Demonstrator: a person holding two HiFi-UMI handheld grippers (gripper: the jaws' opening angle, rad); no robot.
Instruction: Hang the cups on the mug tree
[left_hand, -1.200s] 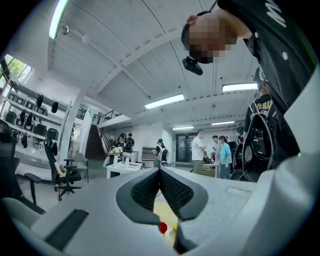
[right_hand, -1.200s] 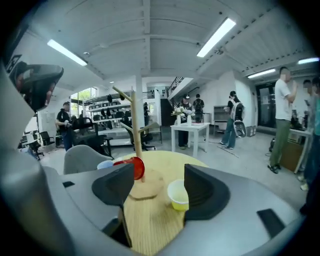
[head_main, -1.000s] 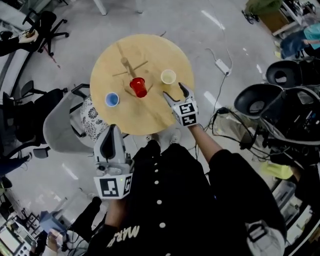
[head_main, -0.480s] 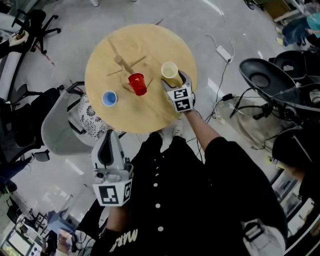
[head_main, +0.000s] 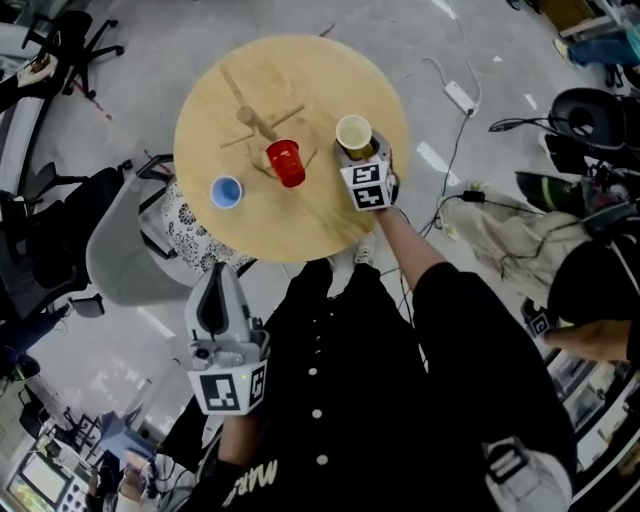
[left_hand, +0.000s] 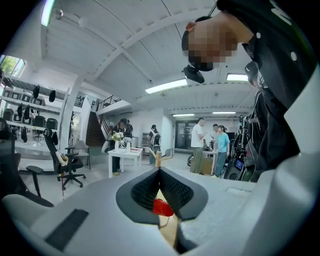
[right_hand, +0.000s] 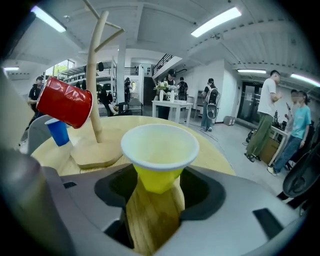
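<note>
Three tapered cups on one round wooden table (head_main: 300, 225): red cup (head_main: 287, 162) tilted on the branched wooden mug tree (head_main: 255, 120), blue cup (head_main: 226, 191) left, yellow cup (head_main: 354, 133) right, pinched by the right gripper (head_main: 359, 153), its jaws just closing; left gripper (head_main: 219, 275) jaws together, empty

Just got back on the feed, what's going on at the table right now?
The person's right gripper is at the yellow cup, which stands on the round table. Its jaws have just been closing and appear to press the cup's sides. The red cup already hangs on the mug tree; the blue cup is not yet hung. The left gripper hangs off the table, jaws together, empty.
</note>
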